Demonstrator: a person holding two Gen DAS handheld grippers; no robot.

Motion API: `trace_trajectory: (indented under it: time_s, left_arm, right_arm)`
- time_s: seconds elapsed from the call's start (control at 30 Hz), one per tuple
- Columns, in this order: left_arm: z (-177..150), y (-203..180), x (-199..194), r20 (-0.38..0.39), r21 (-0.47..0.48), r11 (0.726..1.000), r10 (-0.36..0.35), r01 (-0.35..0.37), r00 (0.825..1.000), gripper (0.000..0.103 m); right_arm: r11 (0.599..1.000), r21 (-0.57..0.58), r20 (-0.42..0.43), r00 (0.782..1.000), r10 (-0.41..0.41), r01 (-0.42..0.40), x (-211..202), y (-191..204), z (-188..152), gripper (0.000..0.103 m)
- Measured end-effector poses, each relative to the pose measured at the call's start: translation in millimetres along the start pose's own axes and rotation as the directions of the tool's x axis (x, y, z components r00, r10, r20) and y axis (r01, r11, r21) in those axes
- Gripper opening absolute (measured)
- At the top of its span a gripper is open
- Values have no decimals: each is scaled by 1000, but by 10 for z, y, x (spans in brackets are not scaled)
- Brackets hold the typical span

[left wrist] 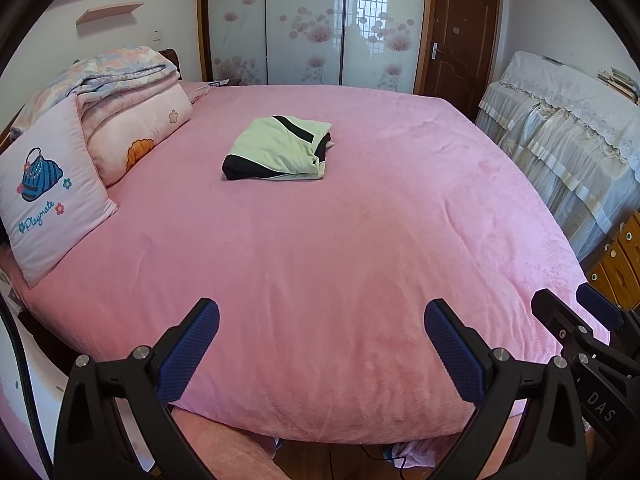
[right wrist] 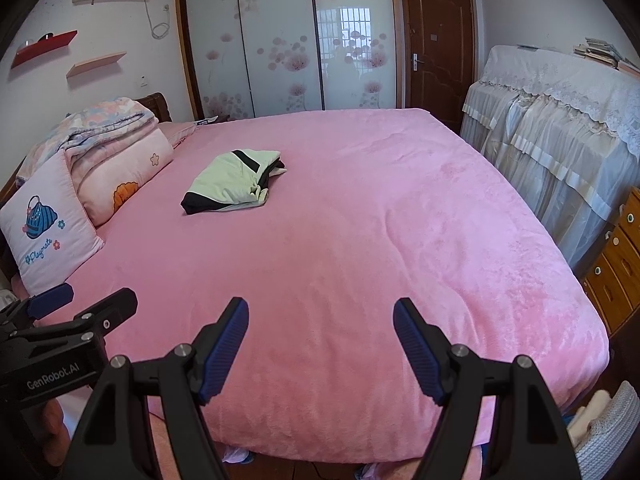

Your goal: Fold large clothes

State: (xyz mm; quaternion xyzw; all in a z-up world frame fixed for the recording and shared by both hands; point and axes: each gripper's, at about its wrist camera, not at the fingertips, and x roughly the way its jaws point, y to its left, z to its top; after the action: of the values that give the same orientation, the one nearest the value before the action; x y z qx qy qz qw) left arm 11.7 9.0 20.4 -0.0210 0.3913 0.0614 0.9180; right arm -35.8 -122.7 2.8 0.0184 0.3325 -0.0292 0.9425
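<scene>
- The folded garment (left wrist: 280, 148) — pale green with black panels — lies upper centre of the left wrist view, on the pink bedspread (left wrist: 340, 280), well apart from both grippers; in the right wrist view it sits upper left of centre (right wrist: 234, 182).
- It already looks folded into a compact, roughly square stack, with a black layer showing at its lower left corner and loose edges bunched at its right side.
- Judging by the soft creases, it is light, limp cloth: it should sag and unfold if lifted by one layer, and slide easily over the plush cover.
- The best hold is likely the thick right edge, pinching all layers at once, or two corners, one per gripper.
- The left gripper (left wrist: 322, 340) stands at the bottom of its frame with jaws spread wide, nothing between the blue pads (left wrist: 192, 344) — only bedspread beyond.
- The right gripper (right wrist: 320, 344) is likewise spread wide and empty, touching nothing.
</scene>
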Motion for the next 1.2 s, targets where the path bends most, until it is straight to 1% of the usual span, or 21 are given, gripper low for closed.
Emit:
trace_trajectory:
  time_s: [0.23, 0.5, 0.67, 0.73, 0.9, 1.2]
  left_arm:
    - [-7, 7, 39, -4, 11, 1000, -6, 6, 1000, 102]
    - [-27, -50, 99, -18, 32, 999, -17, 18, 1000, 102]
    - [-33, -73, 115, -23, 33, 999, -22, 23, 999, 102]
    - [-41, -84, 116, -26, 31, 999, -23, 23, 999, 102]
    - [-41, -78, 118, -28, 30, 999, -20, 21, 999, 102]
    - [-34, -60, 127, -35, 30, 999, -17, 18, 999, 102]
  right_arm:
    - [1000, 0, -6, 1000, 9, -9, 58, 9, -33, 75]
    - [1000, -1, 10, 1000, 14, -14, 64, -19, -25, 75]
    - [999, 20, 16, 999, 34, -35, 67, -77, -22, 75]
    - [999, 24, 13, 999, 34, -35, 74, -96, -22, 77]
    - [999, 30, 26, 999, 28, -29, 53, -125, -14, 84]
    - [999, 25, 27, 999, 29, -29, 22, -131, -25, 84]
